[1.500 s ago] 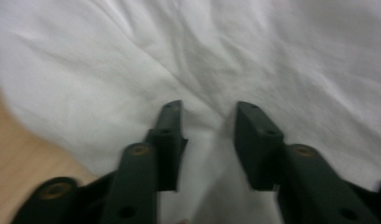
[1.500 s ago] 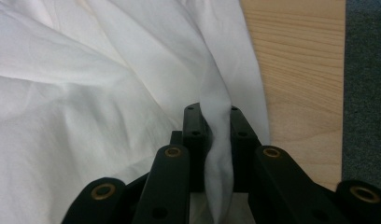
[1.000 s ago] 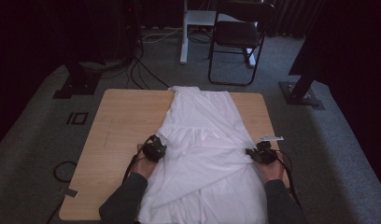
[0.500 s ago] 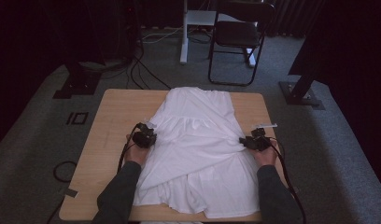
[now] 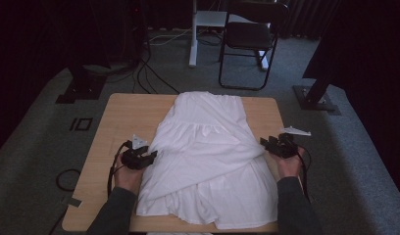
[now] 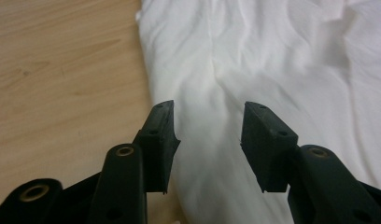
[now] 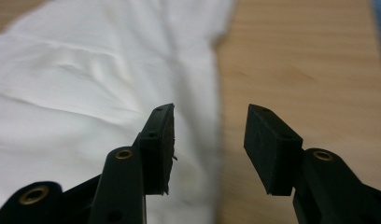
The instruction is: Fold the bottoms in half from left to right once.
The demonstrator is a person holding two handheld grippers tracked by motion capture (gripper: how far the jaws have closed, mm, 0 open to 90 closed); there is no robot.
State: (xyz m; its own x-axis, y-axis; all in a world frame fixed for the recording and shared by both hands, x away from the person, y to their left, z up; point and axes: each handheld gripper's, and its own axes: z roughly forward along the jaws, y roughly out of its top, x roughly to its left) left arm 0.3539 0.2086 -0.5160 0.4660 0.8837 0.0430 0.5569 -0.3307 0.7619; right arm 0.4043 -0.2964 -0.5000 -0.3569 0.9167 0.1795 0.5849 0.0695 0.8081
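A white garment [image 5: 208, 147] lies along the middle of the wooden table [image 5: 119, 117], with its side parts folded in across the middle in overlapping layers. My left gripper [image 5: 150, 157] is at the cloth's left edge. In the left gripper view this gripper [image 6: 209, 126] is open above the white cloth [image 6: 254, 56], its jaws just having opened, with nothing pinched. My right gripper [image 5: 264, 143] is at the cloth's right edge. In the right gripper view it [image 7: 209, 126] is open too, jaws just having opened, over the border of cloth [image 7: 86, 70] and wood.
Bare wood runs down both sides of the garment. Behind the table stand a black chair [image 5: 252, 39] and a white post [image 5: 193, 44]. Cables [image 5: 154, 73] trail on the grey floor, and dark stand bases [image 5: 80, 88] [image 5: 315, 98] flank the table's far corners.
The garment hung over the front edge and was drawn up onto the table and folded. Both grippers have let go of it, opened, and moved slightly outward to its sides.
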